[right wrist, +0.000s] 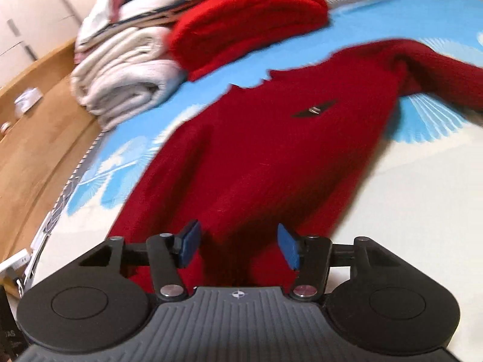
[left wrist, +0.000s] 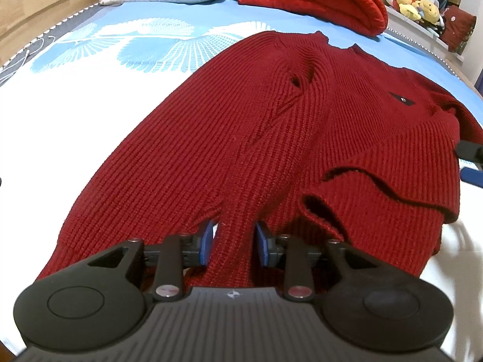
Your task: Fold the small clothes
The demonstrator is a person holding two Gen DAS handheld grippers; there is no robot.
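My left gripper (left wrist: 233, 242) pinches a bunched ridge of the dark red knitted sweater (left wrist: 271, 138) at its near hem, both blue pads (left wrist: 207, 241) pressed into the fold. The rest of the sweater stretches away ahead of it across the blue and white bedsheet (left wrist: 90, 69), neckline farthest off. My right gripper (right wrist: 238, 246) hangs over the sweater's near end with its jaws partly spread; fabric lies between and below the pads (right wrist: 288, 247), but the blurred view shows neither one pressing it.
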